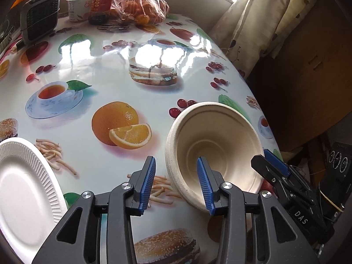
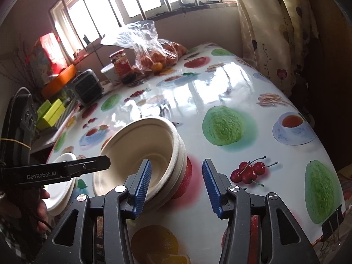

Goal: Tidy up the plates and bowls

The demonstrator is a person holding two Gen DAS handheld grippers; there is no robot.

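A nested stack of beige paper bowls [image 1: 211, 136] sits on the fruit-print tablecloth [image 1: 110, 66] near its right edge. My left gripper [image 1: 176, 183] straddles the stack's near-left rim, one blue pad inside the bowl and one outside, neither pressing. My right gripper [image 2: 177, 187] straddles the opposite rim of the bowls [image 2: 140, 145] the same way, with gaps on both sides. It also shows in the left wrist view as the right gripper [image 1: 267, 162] at the bowl's right rim. A white foam plate [image 1: 22, 187] lies at the near left, seen as the plate [image 2: 61, 189] in the right wrist view.
At the far end stand a red-labelled jar [image 1: 102, 0], a white cup [image 1: 78, 5], a plastic bag of oranges [image 1: 140, 6] and a small dark fan unit [image 1: 40, 15]. The table edge and a curtain [image 1: 253, 22] lie right. A binder clip [image 2: 332, 222] grips the cloth.
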